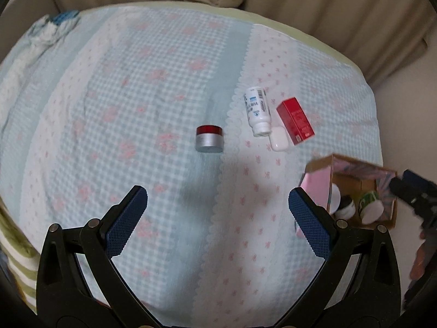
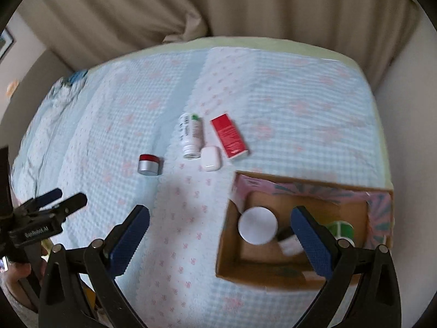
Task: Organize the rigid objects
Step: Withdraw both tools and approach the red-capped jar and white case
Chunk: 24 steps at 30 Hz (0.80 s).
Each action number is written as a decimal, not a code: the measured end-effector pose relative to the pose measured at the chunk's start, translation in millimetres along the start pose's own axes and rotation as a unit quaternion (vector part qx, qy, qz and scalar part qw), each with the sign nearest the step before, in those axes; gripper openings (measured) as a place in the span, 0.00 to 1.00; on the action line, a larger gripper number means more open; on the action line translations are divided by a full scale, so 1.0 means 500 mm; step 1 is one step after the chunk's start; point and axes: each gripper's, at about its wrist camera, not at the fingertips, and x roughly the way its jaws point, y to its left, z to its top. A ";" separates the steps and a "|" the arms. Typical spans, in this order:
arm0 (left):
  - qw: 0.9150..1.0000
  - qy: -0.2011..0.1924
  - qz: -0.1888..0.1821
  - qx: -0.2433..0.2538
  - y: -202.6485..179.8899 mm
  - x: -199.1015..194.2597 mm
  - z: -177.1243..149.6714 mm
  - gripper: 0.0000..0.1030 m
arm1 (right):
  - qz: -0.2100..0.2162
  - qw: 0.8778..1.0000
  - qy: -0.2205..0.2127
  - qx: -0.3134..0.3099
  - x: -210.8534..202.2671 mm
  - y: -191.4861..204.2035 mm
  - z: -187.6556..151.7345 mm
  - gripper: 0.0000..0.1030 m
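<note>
A silver jar with a red lid (image 1: 209, 138) (image 2: 148, 165) stands on the bed. A white bottle (image 1: 257, 112) (image 2: 191, 135) lies beside a white earbud case (image 1: 278, 138) (image 2: 210, 158) and a red box (image 1: 294, 121) (image 2: 230, 136). A cardboard box (image 1: 322, 164) (image 2: 226, 257) at the right holds a white-lidded jar (image 2: 257, 225), a green-labelled item (image 2: 340, 229) and a dark item. My left gripper (image 1: 218, 216) is open and empty above the bedspread, short of the jar. My right gripper (image 2: 220, 235) is open and empty, its right finger over the box.
The bed has a blue checked spread (image 1: 136, 82) with pink flowers. Beige curtains (image 1: 300, 0) hang behind it. Crumpled cloth (image 1: 46, 30) lies at the far left corner. The left gripper also shows at the left of the right wrist view (image 2: 58, 199).
</note>
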 end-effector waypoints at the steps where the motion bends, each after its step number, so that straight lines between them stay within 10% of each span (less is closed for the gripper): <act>1: 1.000 0.002 -0.003 -0.004 0.003 0.011 0.008 1.00 | 0.000 1.000 0.010 -0.012 0.023 0.012 0.013 1.00; 24: 0.992 0.107 0.010 -0.062 0.079 0.337 0.112 1.00 | 0.008 0.987 0.153 -0.048 0.402 0.065 0.106 0.97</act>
